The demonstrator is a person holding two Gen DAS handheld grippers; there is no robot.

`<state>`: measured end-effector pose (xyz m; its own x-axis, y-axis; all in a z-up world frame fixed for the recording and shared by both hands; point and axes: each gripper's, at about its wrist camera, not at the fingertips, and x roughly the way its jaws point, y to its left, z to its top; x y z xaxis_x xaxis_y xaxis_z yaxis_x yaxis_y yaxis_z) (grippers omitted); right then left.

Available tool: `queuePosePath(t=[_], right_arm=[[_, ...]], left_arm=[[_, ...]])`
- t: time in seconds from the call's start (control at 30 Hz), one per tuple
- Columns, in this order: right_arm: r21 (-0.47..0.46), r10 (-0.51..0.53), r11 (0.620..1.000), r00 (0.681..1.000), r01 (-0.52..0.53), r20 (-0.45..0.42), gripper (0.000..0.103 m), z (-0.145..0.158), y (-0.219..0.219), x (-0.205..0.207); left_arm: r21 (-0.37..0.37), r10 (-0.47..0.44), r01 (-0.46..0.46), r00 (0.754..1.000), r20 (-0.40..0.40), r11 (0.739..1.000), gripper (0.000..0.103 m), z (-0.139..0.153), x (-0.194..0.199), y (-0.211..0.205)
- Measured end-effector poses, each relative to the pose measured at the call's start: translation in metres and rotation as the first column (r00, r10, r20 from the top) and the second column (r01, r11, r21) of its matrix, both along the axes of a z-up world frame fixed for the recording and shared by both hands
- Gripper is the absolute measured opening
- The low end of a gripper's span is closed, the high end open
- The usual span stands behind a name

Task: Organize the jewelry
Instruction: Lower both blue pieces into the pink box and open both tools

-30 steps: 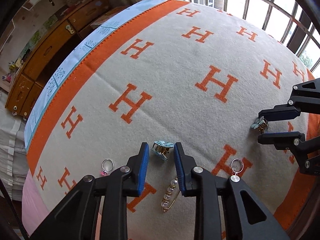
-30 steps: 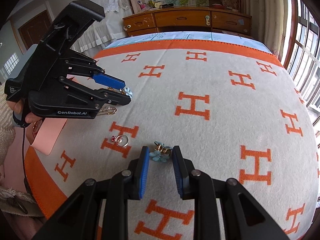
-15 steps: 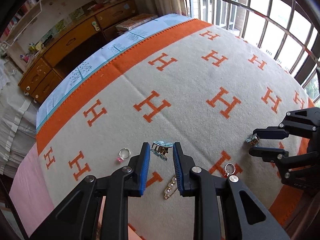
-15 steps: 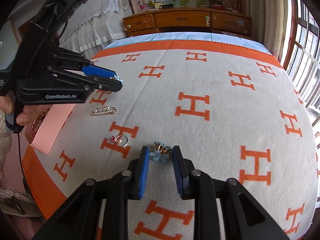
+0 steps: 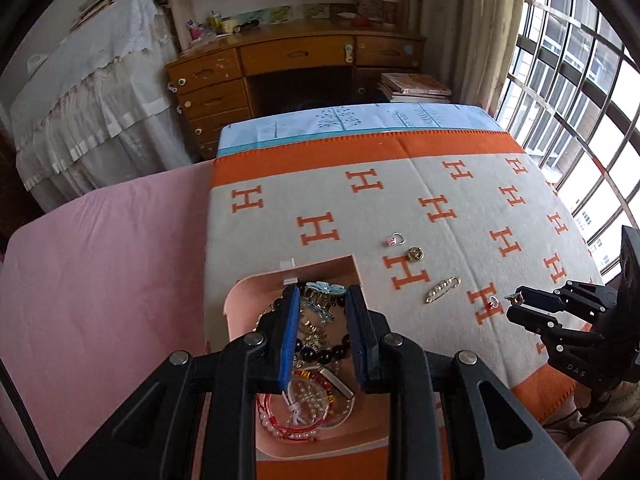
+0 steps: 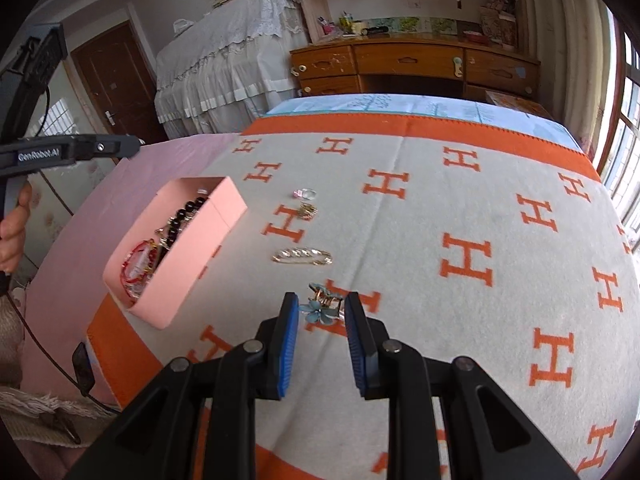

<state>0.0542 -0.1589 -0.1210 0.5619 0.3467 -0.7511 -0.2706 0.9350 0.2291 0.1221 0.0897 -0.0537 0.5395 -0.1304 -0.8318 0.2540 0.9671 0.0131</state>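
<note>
Carrying two blue flower clips to the pink box (image 5: 256,292): left clip (image 5: 326,292) clamped between jaws above it (about to drop), right clip (image 6: 324,305) clamped, next in.

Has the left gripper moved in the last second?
Yes. The left gripper, holding a blue clip, went from over the blanket to above the pink box.
</note>
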Motion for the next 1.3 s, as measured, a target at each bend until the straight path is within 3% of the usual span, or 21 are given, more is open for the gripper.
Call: queuePosePath(t=[0.3, 0.57, 0.8, 1.07, 1.3], right_arm=[[0.035, 0.191, 0.981, 0.98, -0.193, 0.047, 0.024, 0.043, 0.093, 0.035], [0.086, 0.222, 0.973, 0.968, -0.212, -0.118, 0.024, 0.015, 0.139, 0.1], [0.136, 0.189, 0.977, 0.965, -0.165, -0.182, 0.028, 0.002, 0.138, 0.11], [0.154, 0.104, 0.985, 0.983, -0.081, -0.149, 0.028, 0.015, 0.106, 0.094], [0.163, 0.029, 0.987, 0.994, -0.011, -0.106, 0.028, 0.025, 0.076, 0.077]], left_arm=[[-0.146, 0.118, -0.135, 0.985, -0.123, 0.98, 0.021, -0.051, 0.011, 0.052], [-0.163, 0.152, -0.177, 0.976, -0.153, 0.971, 0.021, -0.071, 0.024, 0.058], [-0.189, 0.139, -0.169, 0.977, -0.159, 0.967, 0.021, -0.076, 0.032, 0.054], [-0.199, 0.117, -0.149, 0.979, -0.166, 0.969, 0.021, -0.08, 0.043, 0.036], [-0.143, 0.147, -0.168, 0.979, -0.144, 0.975, 0.025, -0.084, 0.055, 0.02]])
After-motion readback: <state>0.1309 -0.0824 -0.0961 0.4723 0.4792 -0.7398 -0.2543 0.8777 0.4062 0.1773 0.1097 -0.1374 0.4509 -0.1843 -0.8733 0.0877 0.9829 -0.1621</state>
